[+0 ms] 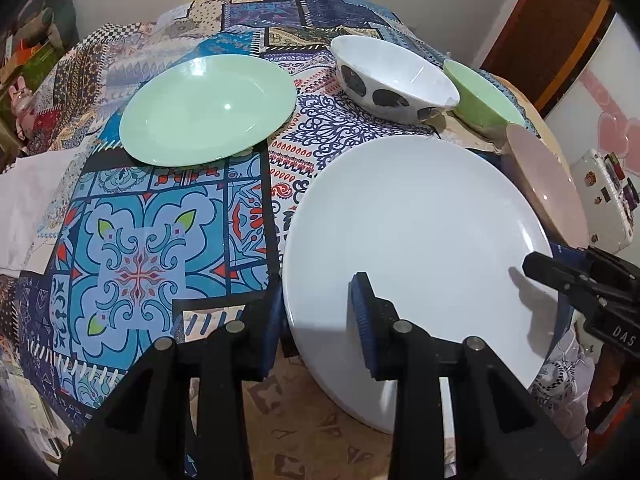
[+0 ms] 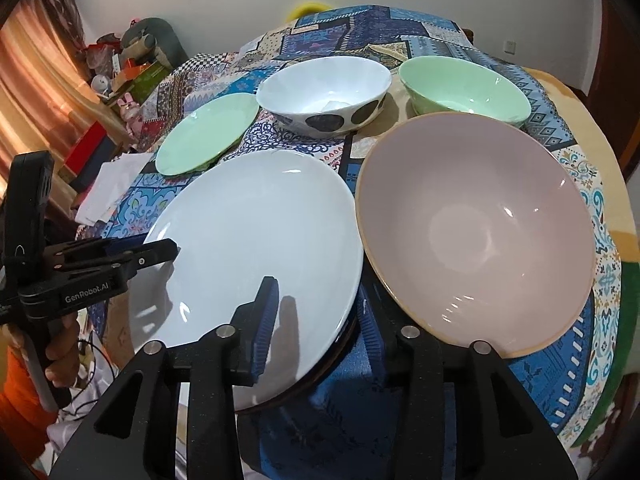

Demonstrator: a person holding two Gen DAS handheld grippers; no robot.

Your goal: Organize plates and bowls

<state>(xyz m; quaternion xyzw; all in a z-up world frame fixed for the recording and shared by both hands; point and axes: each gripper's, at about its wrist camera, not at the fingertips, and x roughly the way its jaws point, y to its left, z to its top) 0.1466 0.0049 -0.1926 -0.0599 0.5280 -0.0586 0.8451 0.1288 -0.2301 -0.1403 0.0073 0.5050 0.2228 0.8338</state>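
Note:
A large white plate (image 1: 416, 248) (image 2: 256, 240) lies at the table's near edge. My left gripper (image 1: 316, 316) is open and straddles its left rim, one finger over the plate, one outside. My right gripper (image 2: 316, 320) is open and straddles its right rim; it also shows in the left wrist view (image 1: 552, 276). A green plate (image 1: 208, 108) (image 2: 206, 136) lies beyond. A white bowl with dark spots (image 1: 394, 76) (image 2: 324, 92), a green bowl (image 1: 480, 96) (image 2: 464, 88) and a pink bowl (image 1: 548, 184) (image 2: 476, 232) stand to the right.
The table carries a patterned blue cloth (image 1: 140, 248) (image 2: 560, 340). White paper (image 2: 112, 188) lies at its left edge. Clutter and boxes (image 2: 120, 76) stand against the far left wall. A white appliance (image 1: 604, 192) stands to the right.

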